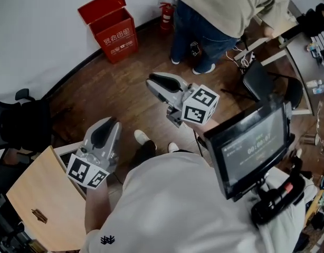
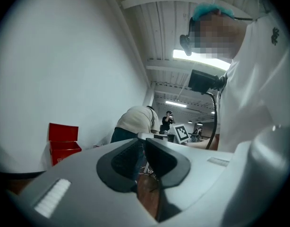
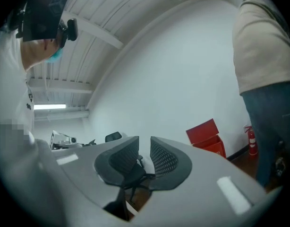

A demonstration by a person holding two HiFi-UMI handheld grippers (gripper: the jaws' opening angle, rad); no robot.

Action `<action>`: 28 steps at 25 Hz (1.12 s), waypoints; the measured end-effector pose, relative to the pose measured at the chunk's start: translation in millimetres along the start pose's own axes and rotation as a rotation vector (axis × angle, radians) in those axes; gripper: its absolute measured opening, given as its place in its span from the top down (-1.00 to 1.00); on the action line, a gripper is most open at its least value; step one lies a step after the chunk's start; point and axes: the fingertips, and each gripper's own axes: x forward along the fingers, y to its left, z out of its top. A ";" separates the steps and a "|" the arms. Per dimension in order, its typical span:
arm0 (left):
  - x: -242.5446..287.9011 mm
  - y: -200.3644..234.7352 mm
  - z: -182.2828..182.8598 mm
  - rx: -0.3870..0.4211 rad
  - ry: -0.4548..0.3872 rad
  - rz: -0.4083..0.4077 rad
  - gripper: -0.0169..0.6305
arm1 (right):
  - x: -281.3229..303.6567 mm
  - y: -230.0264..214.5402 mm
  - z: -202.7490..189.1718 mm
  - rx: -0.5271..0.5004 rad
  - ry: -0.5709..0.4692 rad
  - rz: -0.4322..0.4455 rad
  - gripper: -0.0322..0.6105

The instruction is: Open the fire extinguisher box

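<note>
The red fire extinguisher box (image 1: 115,33) stands on the wood floor against the white wall, its lid raised and tilted back. It also shows in the left gripper view (image 2: 63,145) and the right gripper view (image 3: 207,137). A red fire extinguisher (image 1: 166,16) stands by the wall to its right. Both grippers hang in the air well short of the box. My left gripper (image 1: 110,121) is shut with nothing in it; so is my right gripper (image 1: 151,79). The jaws of each nearly meet around a thin slit.
A person in a beige top and jeans (image 1: 220,15) bends over a desk (image 1: 302,62) right of the box. A black office chair (image 1: 19,123) sits at the left, a wooden board (image 1: 46,199) at the lower left, another dark chair (image 1: 267,80) at the right.
</note>
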 end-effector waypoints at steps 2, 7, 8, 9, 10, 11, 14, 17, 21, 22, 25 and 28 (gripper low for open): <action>1.7 -19.0 -4.3 -0.010 -0.019 0.015 0.79 | -24.4 12.8 -3.1 -0.039 0.020 0.012 0.70; 3.0 -88.1 -20.8 -0.001 -0.014 0.000 0.79 | -98.3 47.9 -13.5 -0.112 0.063 0.027 0.70; 1.2 -102.2 -23.3 0.003 -0.012 -0.002 0.79 | -112.0 55.5 -15.8 -0.133 0.069 0.031 0.70; -1.1 -115.2 -25.8 0.009 -0.008 -0.004 0.79 | -124.5 63.0 -18.2 -0.154 0.074 0.033 0.70; -3.8 -126.1 -28.0 0.015 -0.003 -0.005 0.79 | -134.8 70.2 -20.4 -0.170 0.078 0.035 0.70; -6.2 -134.0 -30.0 0.019 0.001 -0.006 0.79 | -142.7 76.6 -21.9 -0.181 0.079 0.037 0.70; -7.3 -140.7 -34.2 0.018 0.005 -0.009 0.79 | -152.2 85.8 -22.4 -0.219 0.090 0.036 0.70; -5.0 -139.8 -36.4 0.014 0.005 -0.016 0.79 | -152.8 87.3 -21.4 -0.241 0.089 0.039 0.70; -0.2 -137.2 -35.6 0.017 -0.002 -0.028 0.79 | -154.2 86.6 -19.3 -0.249 0.085 0.033 0.71; -0.2 -136.7 -35.1 0.019 -0.004 -0.027 0.79 | -154.3 86.6 -19.9 -0.251 0.089 0.031 0.71; -1.9 -135.9 -35.0 0.021 -0.006 -0.018 0.79 | -154.0 86.6 -22.8 -0.247 0.099 0.029 0.71; -4.1 -135.1 -35.4 0.024 -0.005 -0.011 0.79 | -153.3 86.4 -22.9 -0.256 0.101 0.029 0.71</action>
